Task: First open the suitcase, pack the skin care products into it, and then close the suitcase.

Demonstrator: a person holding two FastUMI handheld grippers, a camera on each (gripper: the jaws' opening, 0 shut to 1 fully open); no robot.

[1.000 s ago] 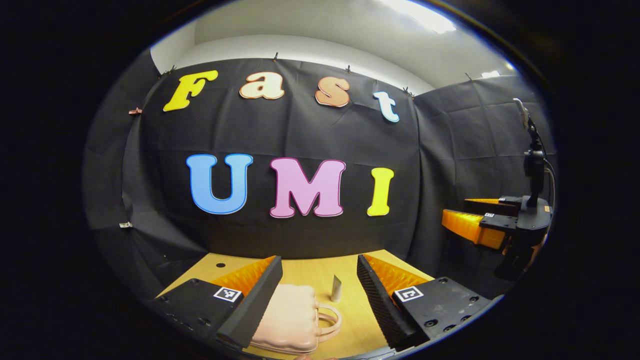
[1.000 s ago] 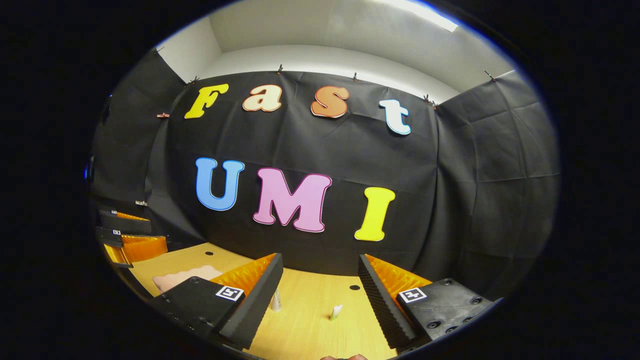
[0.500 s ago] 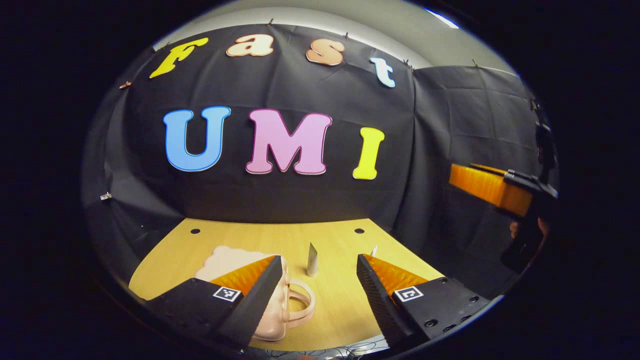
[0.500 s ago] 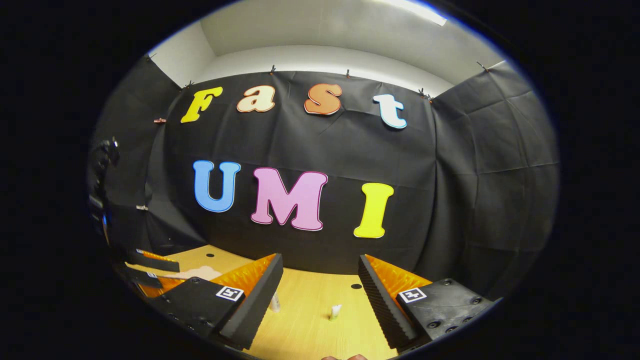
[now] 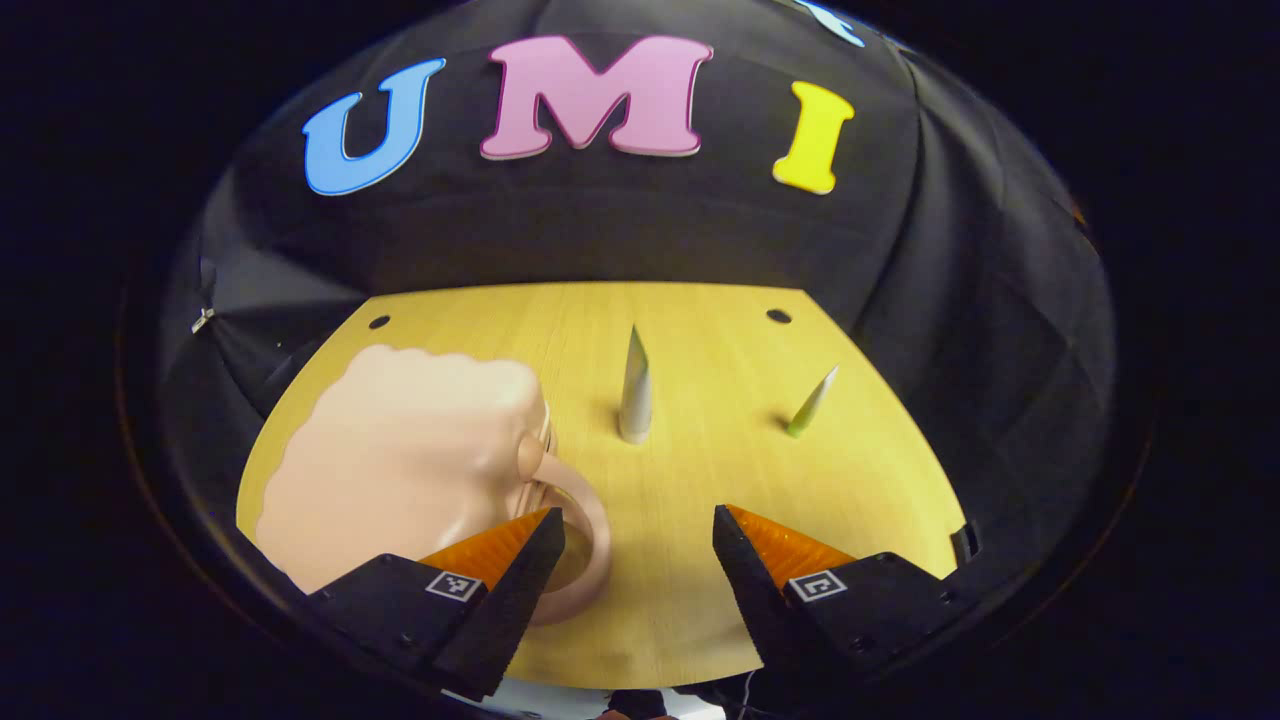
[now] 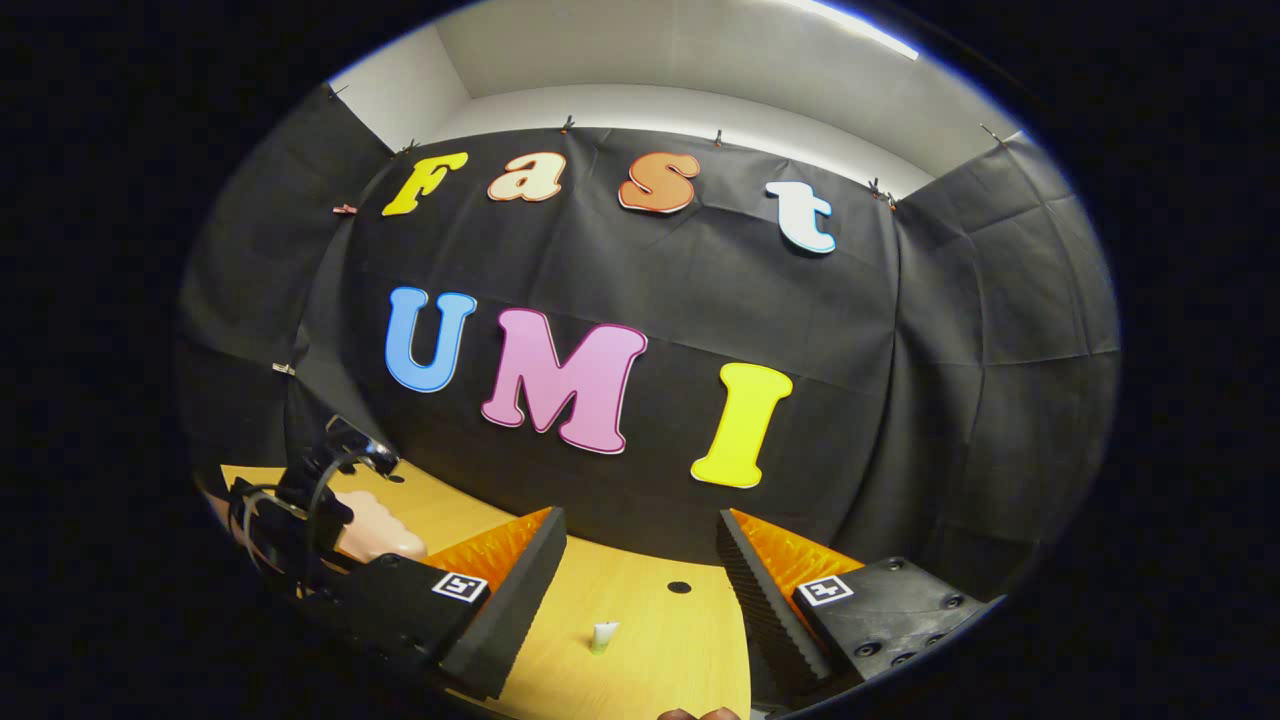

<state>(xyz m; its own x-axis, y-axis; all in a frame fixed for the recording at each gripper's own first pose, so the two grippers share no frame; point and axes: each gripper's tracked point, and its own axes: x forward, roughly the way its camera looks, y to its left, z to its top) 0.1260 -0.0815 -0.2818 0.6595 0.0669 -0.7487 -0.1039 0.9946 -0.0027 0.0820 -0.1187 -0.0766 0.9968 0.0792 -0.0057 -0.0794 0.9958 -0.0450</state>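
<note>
Wooden table [image 5: 700, 600], unlabelled pink suitcase [image 5: 400, 460], two plain tubes [image 5: 635, 385]

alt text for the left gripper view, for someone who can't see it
A closed pale pink suitcase with a loop handle lies on a wooden table, the open left gripper hovering at its handle. Beyond stand a silver tube and a green tube.

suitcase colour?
Pale pink suitcase, handle included; clearest in the left gripper view.
</note>
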